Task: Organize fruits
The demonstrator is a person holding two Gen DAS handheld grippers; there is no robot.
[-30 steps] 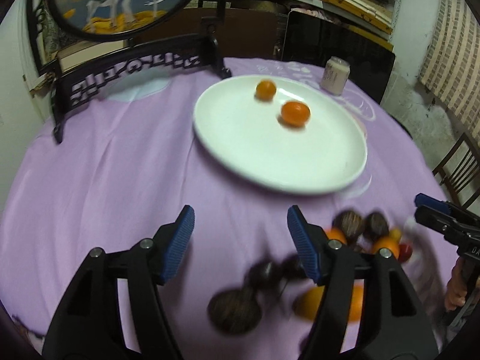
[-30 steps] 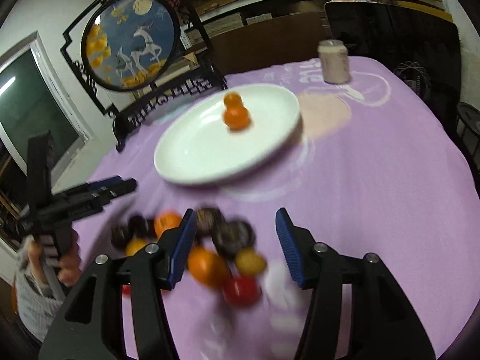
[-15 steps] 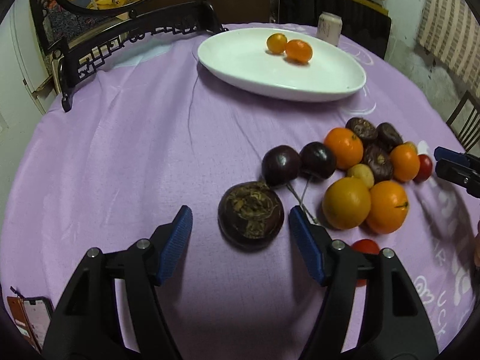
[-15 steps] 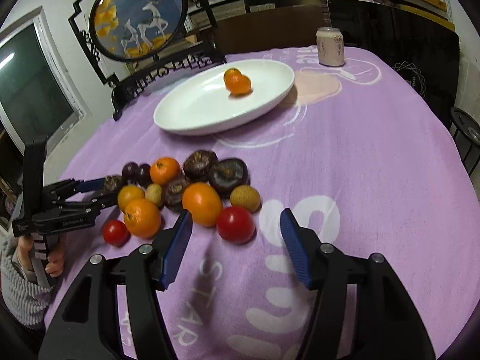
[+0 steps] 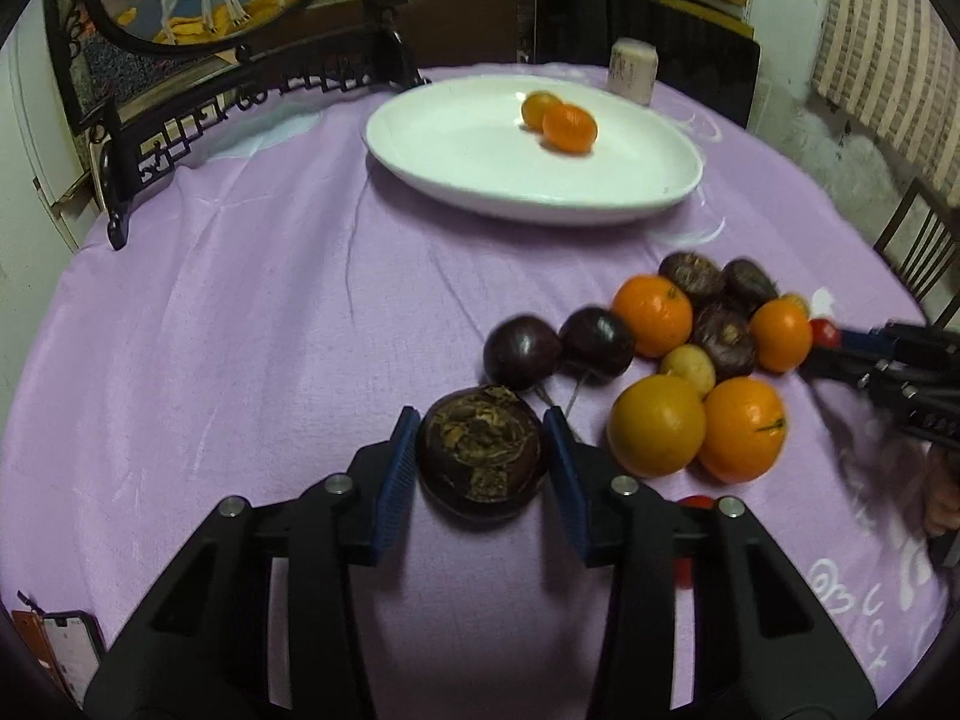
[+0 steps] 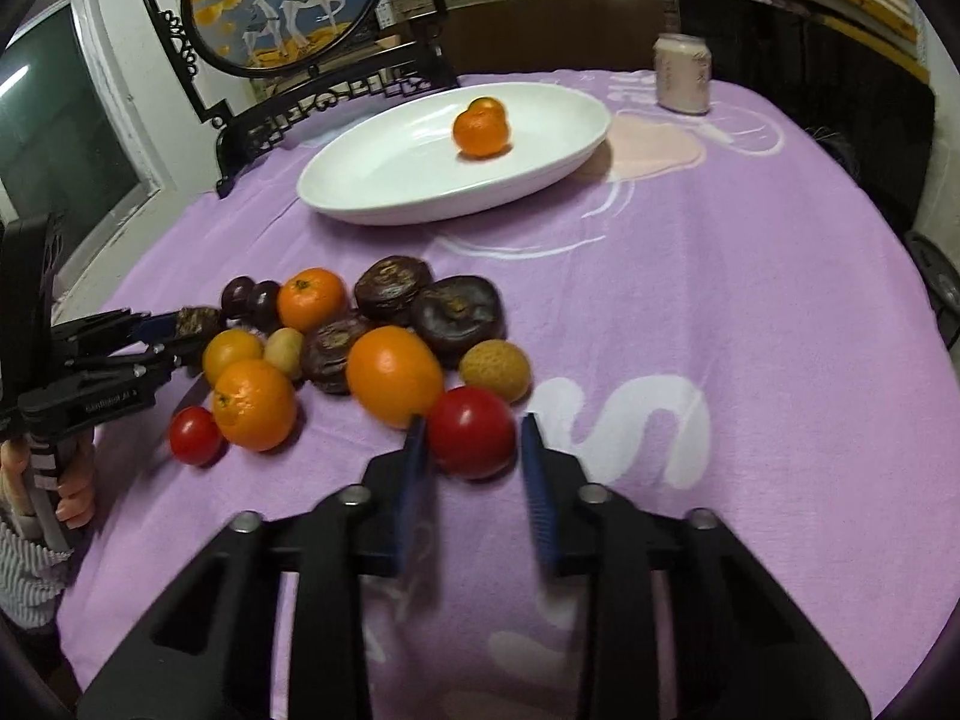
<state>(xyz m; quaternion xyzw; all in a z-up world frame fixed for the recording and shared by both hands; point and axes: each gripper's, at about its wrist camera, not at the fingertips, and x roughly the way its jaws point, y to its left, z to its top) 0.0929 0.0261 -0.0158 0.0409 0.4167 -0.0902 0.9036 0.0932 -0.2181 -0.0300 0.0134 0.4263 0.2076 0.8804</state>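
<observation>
My left gripper (image 5: pixel 480 438) is shut on a dark brown mangosteen (image 5: pixel 480 459) that rests on the purple cloth. My right gripper (image 6: pixel 474 441) has closed around a red tomato (image 6: pixel 471 429), its blue pads at the tomato's sides. A pile of oranges (image 6: pixel 393 375), dark fruits (image 6: pixel 459 312) and a lychee (image 6: pixel 497 370) lies between the grippers. A white plate (image 5: pixel 468 168) at the back holds two small oranges (image 5: pixel 567 126); it also shows in the right wrist view (image 6: pixel 384 180).
A pale can (image 6: pixel 683 73) stands behind the plate. A black carved stand with a round painted panel (image 6: pixel 288 0) is at the back left. A phone (image 5: pixel 72 654) lies at the near left table edge. A second small tomato (image 6: pixel 193 435) sits by the left gripper.
Both grippers moved forward and closed: the left onto the mangosteen, the right around the red tomato.
</observation>
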